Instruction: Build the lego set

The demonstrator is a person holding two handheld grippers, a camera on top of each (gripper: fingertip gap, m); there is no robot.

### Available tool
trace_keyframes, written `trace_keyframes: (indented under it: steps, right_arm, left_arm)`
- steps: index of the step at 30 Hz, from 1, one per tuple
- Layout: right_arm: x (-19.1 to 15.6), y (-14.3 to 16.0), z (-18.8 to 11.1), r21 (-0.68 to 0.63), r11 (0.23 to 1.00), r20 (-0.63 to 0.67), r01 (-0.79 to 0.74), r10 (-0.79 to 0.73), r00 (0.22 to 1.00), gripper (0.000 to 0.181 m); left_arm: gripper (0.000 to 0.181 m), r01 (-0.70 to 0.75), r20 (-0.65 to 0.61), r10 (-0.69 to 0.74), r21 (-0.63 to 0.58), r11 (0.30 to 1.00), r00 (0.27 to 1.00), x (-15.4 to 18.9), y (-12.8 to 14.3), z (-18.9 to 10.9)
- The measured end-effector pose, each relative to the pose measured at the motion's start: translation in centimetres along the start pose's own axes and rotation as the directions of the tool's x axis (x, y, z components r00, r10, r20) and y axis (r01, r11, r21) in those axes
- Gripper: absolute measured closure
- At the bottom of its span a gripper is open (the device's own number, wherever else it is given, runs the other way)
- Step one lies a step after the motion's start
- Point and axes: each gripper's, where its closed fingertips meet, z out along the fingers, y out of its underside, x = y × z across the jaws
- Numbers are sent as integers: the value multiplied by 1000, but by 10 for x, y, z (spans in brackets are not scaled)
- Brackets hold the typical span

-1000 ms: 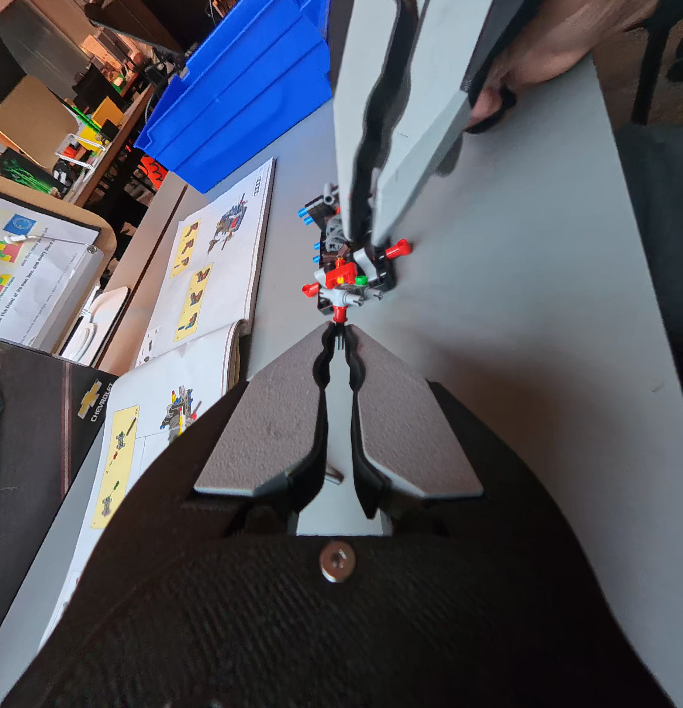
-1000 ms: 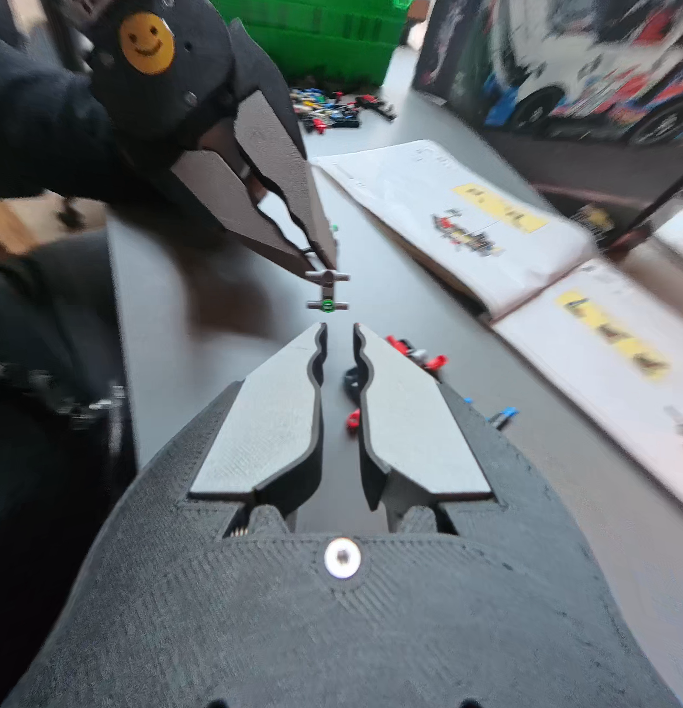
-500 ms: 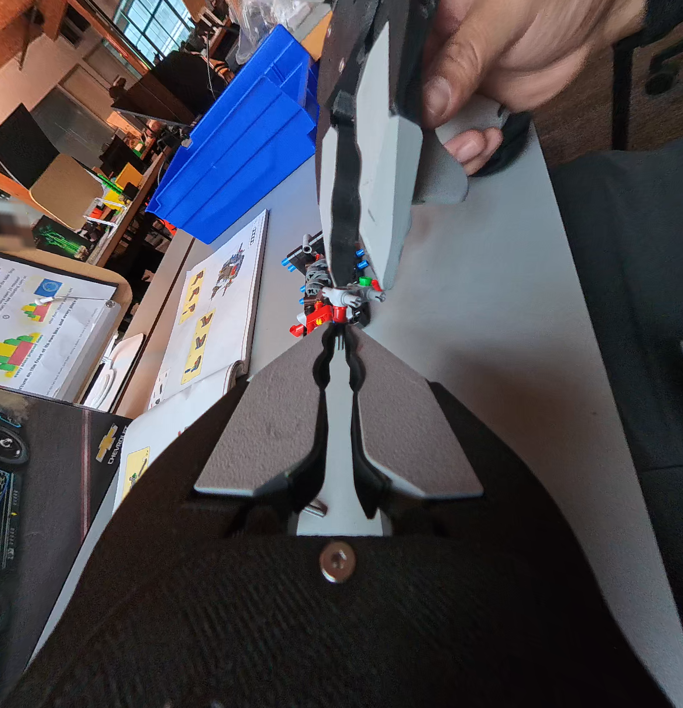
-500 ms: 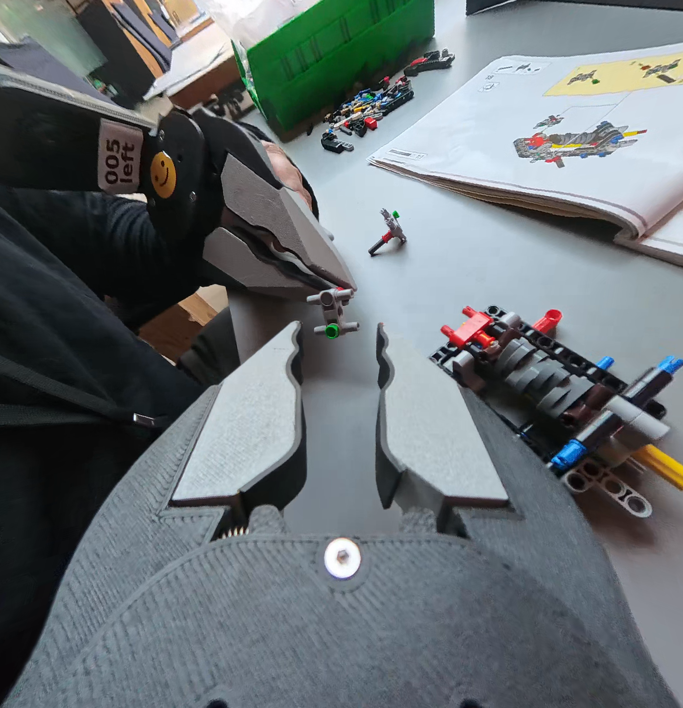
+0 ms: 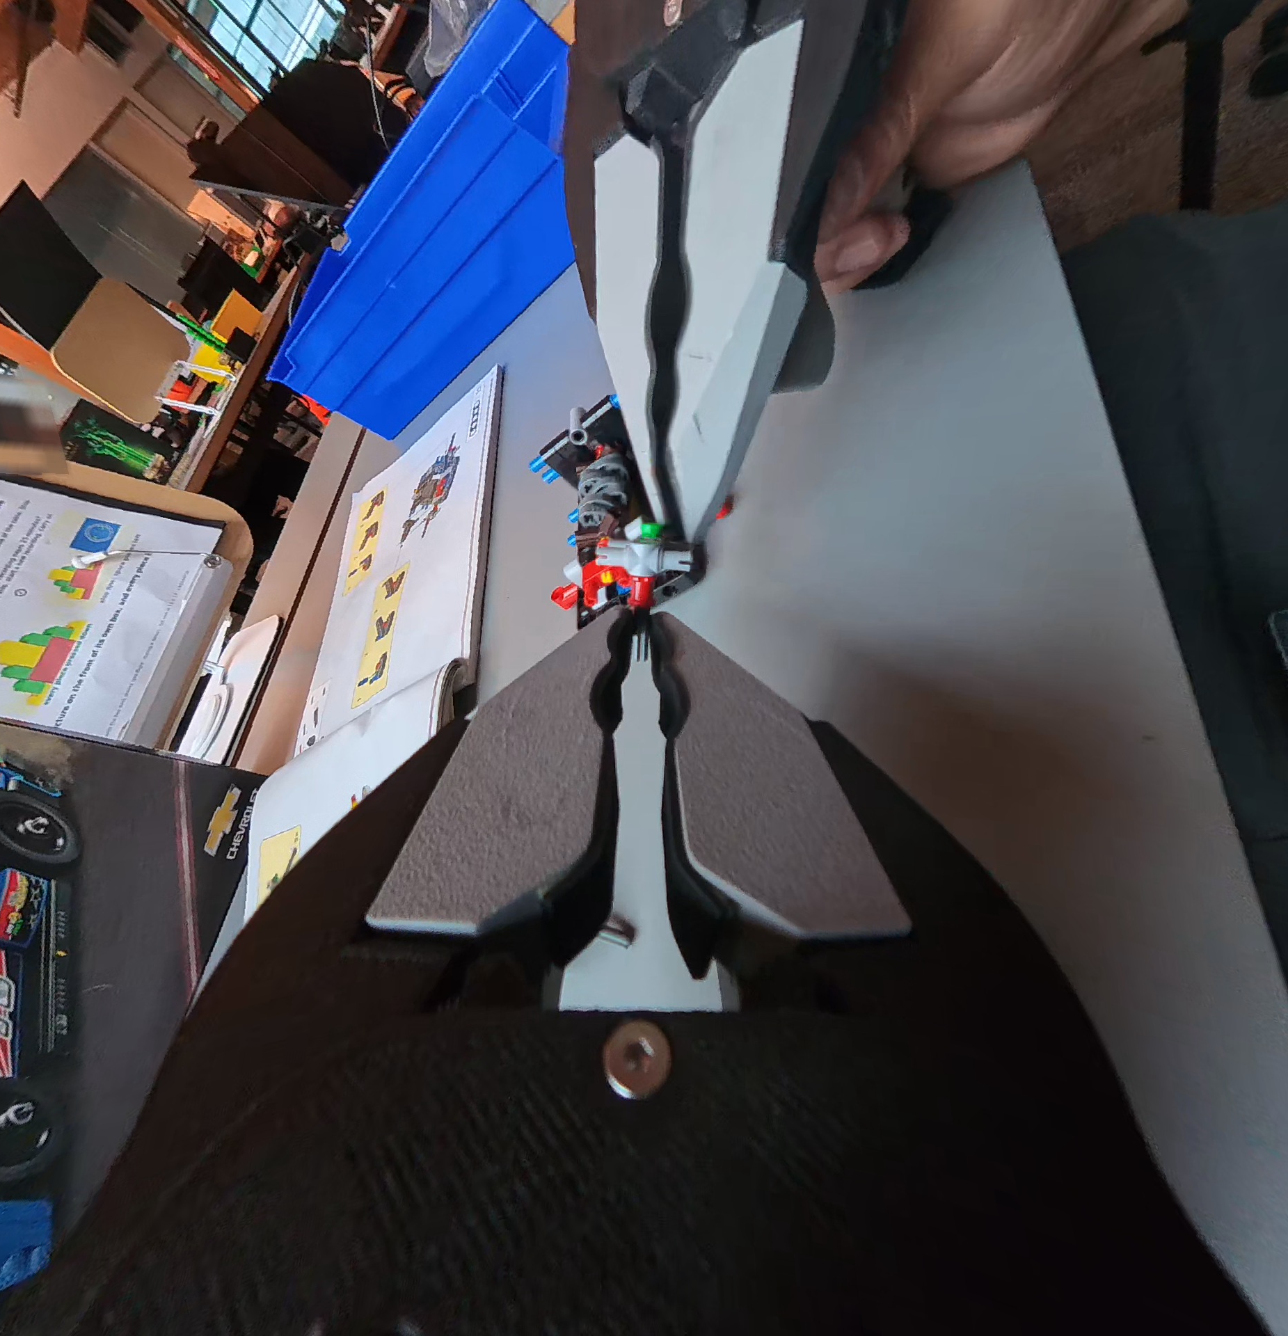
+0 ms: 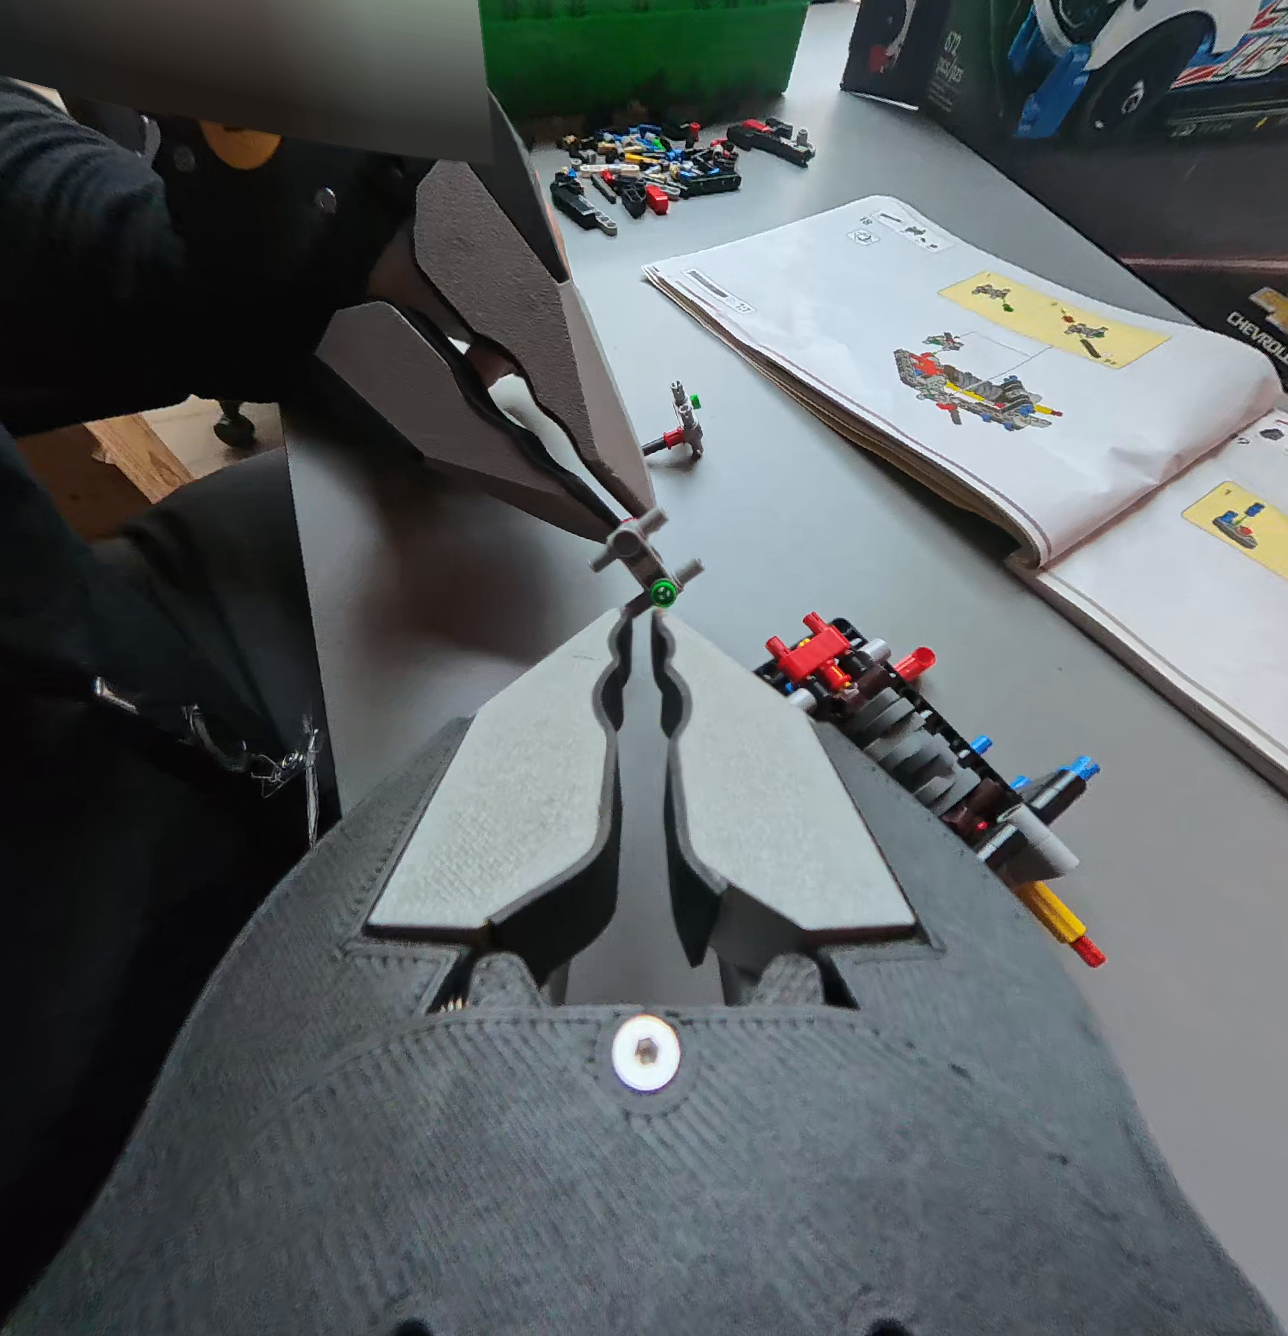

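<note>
- Left gripper [image 5: 639, 630]: fingers pinched on small grey connector piece with green pin [image 6: 644, 560], above grey table [image 6: 807, 520].
- Right gripper [image 6: 639, 614]: tips nearly together, apparently empty, just beside connector.
- Black-and-red lego chassis [image 6: 908, 737]: right of connector.

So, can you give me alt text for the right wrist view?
The left hand-held gripper holds a small grey connector piece above the grey table, just ahead of the right hand-held gripper. The chassis lies to the right, beside an open instruction booklet.
</note>
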Motion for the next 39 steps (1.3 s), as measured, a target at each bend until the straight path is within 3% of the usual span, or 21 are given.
trace_keyframes:
  steps: [13, 23, 25, 28, 30, 32, 36, 39]
  right_arm:
    - [1, -4, -3, 33, 997, 65, -71, 68, 996, 166]
    - [-5, -6, 1, 30, 998, 42, -51, 50, 998, 142]
    - [-1, -6, -7, 48, 999, -20, 2, -1, 1000, 156]
    - [27, -12, -45, 93, 983, -261, 159, -130, 957, 161]
    - [40, -6, -67, 112, 987, -311, 112, -73, 948, 160]
    - [44, 7, -75, 116, 993, -280, 6, 27, 960, 154]
    - [31, 18, -71, 117, 985, -179, -128, 147, 973, 147]
    - [23, 22, -67, 86, 990, -154, -111, 123, 980, 147]
  left_arm:
    - [179, 32, -5, -32, 0, 1000, 999, -2, 2, 0]
    - [179, 57, -2, -57, 22, 998, 998, -4, -1, -1]
    - [179, 48, 0, -48, 14, 999, 999, -3, 0, 0]
    - [179, 31, 22, -30, -26, 999, 999, -7, 10, 2]
    - [179, 27, 31, -26, -35, 999, 999, -9, 12, 2]
    - [179, 18, 29, -17, -26, 999, 999, -7, 10, 3]
    - [179, 0, 21, 1, -22, 1000, 1000, -2, 6, 7]
    - [179, -21, 20, 22, -44, 999, 1000, 2, 7, 12]
